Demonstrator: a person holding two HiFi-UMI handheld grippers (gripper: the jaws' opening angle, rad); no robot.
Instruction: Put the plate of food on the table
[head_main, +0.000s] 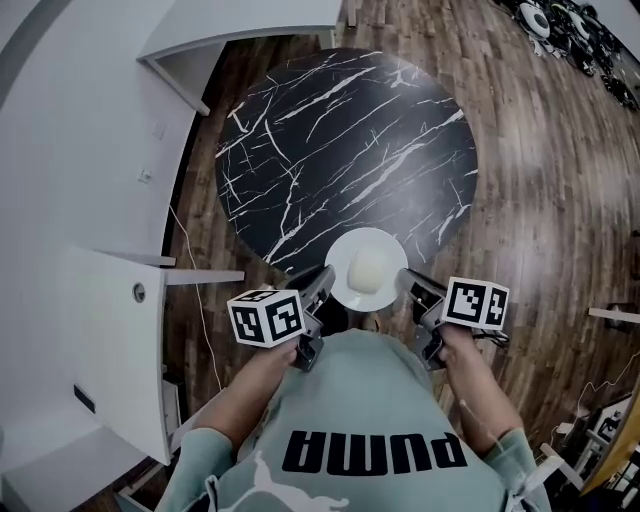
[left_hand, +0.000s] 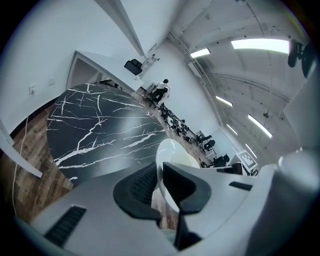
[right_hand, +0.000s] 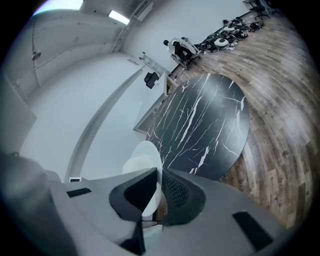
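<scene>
A white plate (head_main: 347, 270) with a pale round bun (head_main: 368, 267) on it hangs just past the near edge of the round black marble table (head_main: 345, 150). My left gripper (head_main: 324, 283) is shut on the plate's left rim, and my right gripper (head_main: 408, 283) is shut on its right rim. In the left gripper view the plate (left_hand: 167, 150) stands edge-on between the dark pads (left_hand: 142, 185). The right gripper view shows the plate (right_hand: 145, 155) and the bun (right_hand: 134, 165) clamped the same way.
A white cabinet (head_main: 110, 350) stands at my left and a white counter (head_main: 240, 25) behind the table. Wooden floor (head_main: 545, 200) surrounds the table. Cables and gear (head_main: 575, 30) lie at the far right, with a person (right_hand: 180, 47) in the distance.
</scene>
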